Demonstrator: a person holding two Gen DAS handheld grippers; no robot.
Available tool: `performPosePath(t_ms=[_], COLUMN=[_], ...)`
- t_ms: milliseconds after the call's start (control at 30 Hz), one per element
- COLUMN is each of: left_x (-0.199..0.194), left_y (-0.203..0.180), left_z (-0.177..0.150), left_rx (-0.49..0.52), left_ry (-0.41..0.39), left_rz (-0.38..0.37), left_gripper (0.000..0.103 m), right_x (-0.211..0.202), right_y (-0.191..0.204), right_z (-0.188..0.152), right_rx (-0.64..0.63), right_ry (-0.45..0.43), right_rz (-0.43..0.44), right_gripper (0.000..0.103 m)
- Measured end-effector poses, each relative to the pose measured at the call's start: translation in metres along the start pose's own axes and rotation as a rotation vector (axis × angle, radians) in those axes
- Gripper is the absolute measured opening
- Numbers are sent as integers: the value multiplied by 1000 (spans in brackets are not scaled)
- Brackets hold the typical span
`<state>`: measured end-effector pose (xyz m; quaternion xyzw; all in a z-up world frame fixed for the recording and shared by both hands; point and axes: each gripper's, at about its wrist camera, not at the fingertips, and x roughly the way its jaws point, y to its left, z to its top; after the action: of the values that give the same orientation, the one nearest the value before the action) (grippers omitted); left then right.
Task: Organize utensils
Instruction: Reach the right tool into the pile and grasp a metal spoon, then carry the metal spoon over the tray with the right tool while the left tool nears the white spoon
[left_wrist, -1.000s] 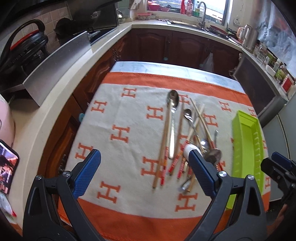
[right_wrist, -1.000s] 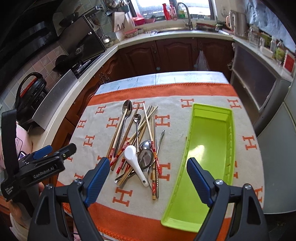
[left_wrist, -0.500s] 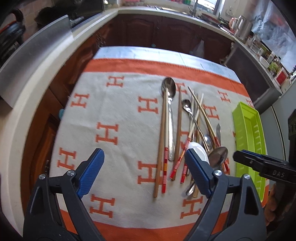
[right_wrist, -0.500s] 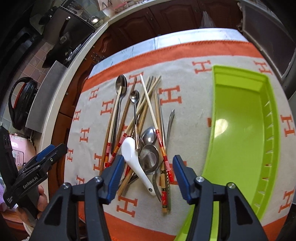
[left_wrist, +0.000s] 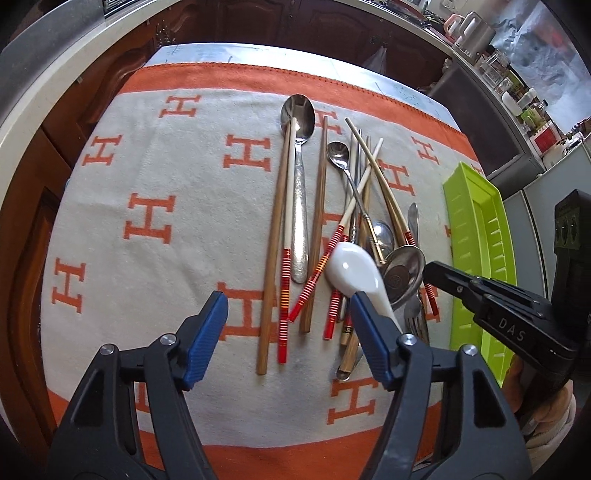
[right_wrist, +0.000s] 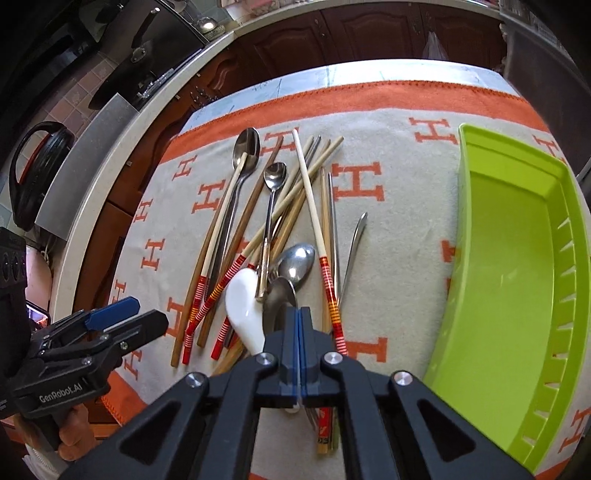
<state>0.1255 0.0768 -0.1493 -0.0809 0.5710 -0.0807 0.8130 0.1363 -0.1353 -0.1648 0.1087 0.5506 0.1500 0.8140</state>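
Blue-padded right gripper pinches white spoon.

Right gripper low at centre frame, blue-padded fingers pressed together over the near end of a white ceramic spoon; a sliver of white showing between the pads lower down. Heaped just beyond: chopsticks and metal spoons on an orange-and-cream cloth. Lime-green tray along the right, empty. Left gripper at lower left, apart from the pile, blue pad visible.
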Motion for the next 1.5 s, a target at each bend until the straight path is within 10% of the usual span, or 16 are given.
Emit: performPosePath(t_ms=[300,500,767,833,1500], left_x=[1,2,6,6,-4], left_y=[-3,2,6,4,-10], left_z=[0,-2,-3,-4,-18], left_rx=[-12,-30,-45,-44,-33], left_ry=[9,12,24,23,19], left_rz=[-14,-5,0,-1,-5], left_gripper=[66,66,66,66,66], right_x=[-9,-2,25,32,-56], right_y=[0,-1,4,5,23], right_z=[0,1,4,3,-26], right_rx=[-15,-11,-49,-54,-197], right_ry=[-30,-39,7,26,-260], right_rz=[-13,-1,5,13,-149], right_gripper=[0,32,29,5,4])
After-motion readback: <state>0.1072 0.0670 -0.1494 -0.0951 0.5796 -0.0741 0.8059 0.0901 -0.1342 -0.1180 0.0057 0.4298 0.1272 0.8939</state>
